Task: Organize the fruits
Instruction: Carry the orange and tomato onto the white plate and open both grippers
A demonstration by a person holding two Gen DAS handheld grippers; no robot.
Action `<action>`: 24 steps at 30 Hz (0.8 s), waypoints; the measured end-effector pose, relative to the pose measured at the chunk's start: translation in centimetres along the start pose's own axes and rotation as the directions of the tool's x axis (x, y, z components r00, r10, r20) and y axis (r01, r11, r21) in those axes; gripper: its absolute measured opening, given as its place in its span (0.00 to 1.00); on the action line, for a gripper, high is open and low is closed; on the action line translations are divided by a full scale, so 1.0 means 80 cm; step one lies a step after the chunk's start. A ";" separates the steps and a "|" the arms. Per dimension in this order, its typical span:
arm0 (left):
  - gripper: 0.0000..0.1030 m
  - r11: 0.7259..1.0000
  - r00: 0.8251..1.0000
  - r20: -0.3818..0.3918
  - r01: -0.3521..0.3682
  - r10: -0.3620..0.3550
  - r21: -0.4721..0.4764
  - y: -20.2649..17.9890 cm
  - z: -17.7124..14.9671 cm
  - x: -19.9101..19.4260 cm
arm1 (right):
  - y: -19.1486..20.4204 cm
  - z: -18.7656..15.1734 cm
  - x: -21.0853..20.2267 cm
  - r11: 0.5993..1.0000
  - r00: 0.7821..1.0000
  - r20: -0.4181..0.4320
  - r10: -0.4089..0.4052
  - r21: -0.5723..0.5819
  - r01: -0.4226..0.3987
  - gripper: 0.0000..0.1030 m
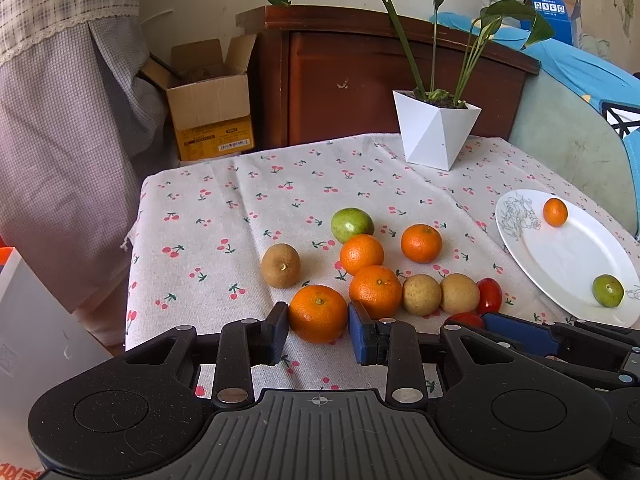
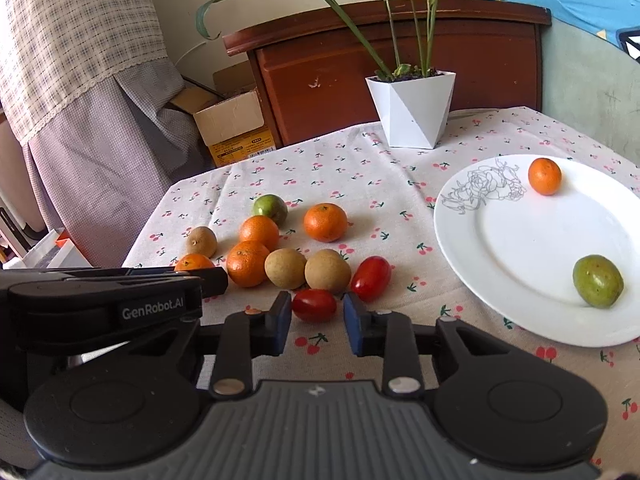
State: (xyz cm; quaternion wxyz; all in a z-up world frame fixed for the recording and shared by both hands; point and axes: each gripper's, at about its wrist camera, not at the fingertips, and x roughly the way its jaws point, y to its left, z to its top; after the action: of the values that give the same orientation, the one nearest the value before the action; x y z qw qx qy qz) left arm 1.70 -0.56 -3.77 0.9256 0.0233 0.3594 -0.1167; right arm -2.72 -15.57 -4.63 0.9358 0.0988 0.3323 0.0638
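Observation:
Several fruits lie on a cherry-print tablecloth point(image 1: 240, 216). My left gripper point(image 1: 319, 326) is open, its pads on either side of the nearest orange point(image 1: 318, 313); contact is unclear. My right gripper point(image 2: 316, 318) is open with its pads flanking a red cherry tomato point(image 2: 314, 305). A second tomato point(image 2: 371, 278), two brown round fruits point(image 2: 285, 268), more oranges point(image 2: 325, 222), another brown fruit point(image 2: 201, 241) and a green fruit point(image 2: 270, 209) lie beyond. A white plate point(image 2: 520, 248) at the right holds a small orange point(image 2: 544, 176) and a green fruit point(image 2: 598, 281).
A white faceted pot with a plant point(image 2: 410, 110) stands at the table's far side. Behind it is a wooden cabinet point(image 1: 360, 76) and an open cardboard box point(image 1: 208, 108). A checked curtain point(image 1: 60, 120) hangs left. A blue-covered chair point(image 1: 580, 120) stands right.

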 end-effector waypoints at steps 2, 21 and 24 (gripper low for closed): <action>0.29 1.000 1.000 0.004 -0.002 0.002 0.003 -0.001 0.000 -0.001 | -0.003 0.001 -0.001 1.000 1.000 -0.002 0.003 0.017 -0.003 0.23; 0.28 0.990 0.988 0.068 0.141 -0.141 0.002 -0.059 0.035 -0.028 | -0.052 0.038 -0.060 0.992 0.995 0.085 -0.058 0.119 0.048 0.22; 0.28 0.984 0.982 0.060 0.178 -0.179 0.019 -0.077 0.042 -0.030 | -0.073 0.044 -0.071 0.983 0.993 0.076 -0.088 0.170 0.074 0.22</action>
State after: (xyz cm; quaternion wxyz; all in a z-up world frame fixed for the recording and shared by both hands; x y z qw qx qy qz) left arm 0.78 -6.47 0.61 0.9218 -0.0065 0.3307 -0.2023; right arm -4.57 -22.81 0.20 0.9390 0.1659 0.3012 -0.0064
